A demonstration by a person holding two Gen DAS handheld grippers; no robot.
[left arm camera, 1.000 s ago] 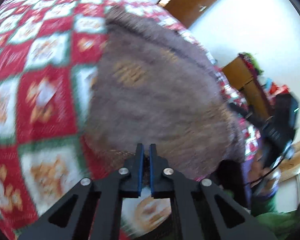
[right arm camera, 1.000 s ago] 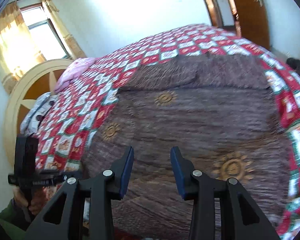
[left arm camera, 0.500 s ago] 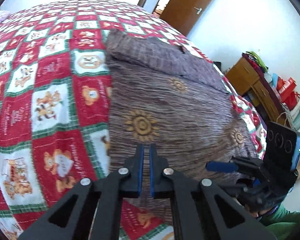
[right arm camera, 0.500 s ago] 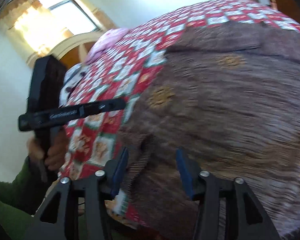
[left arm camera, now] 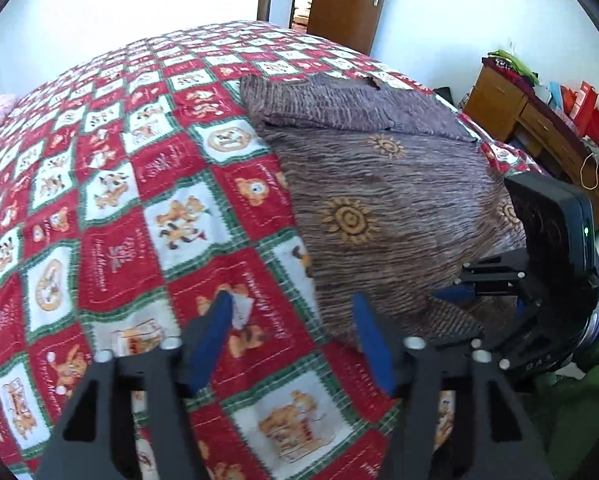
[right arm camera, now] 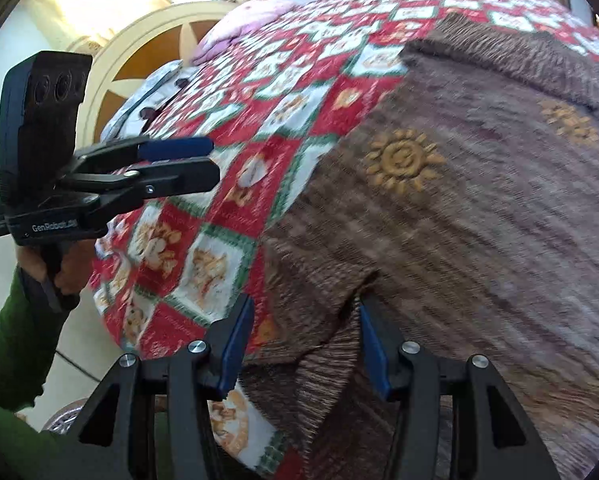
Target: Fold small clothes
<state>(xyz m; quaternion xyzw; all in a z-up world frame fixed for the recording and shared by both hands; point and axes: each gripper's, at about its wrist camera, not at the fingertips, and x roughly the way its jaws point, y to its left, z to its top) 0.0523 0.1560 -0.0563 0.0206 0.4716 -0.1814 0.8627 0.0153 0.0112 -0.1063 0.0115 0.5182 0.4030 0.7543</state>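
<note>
- A bed under a red patchwork quilt [left arm camera: 147,216] fills the bedroom.
- A brown garment [left arm camera: 379,200] lies spread on it.
- Left gripper [left arm camera: 291,336], jaws apart, hovers beside the garment's near edge.
- Right gripper [right arm camera: 305,344], jaws apart, straddles a raised fold of it.

Left gripper [left arm camera: 291,336] jaws wide apart, nothing between them. Right gripper [right arm camera: 305,344] jaws spread too, held low, forward of the person's green sleeve [right arm camera: 3,360].

Brown garment [left arm camera: 379,200] lies on quilted bed [left arm camera: 139,200]

Both wrist views look low across the bed [left arm camera: 111,208] (sharing its garment [left arm camera: 379,200]).
</note>
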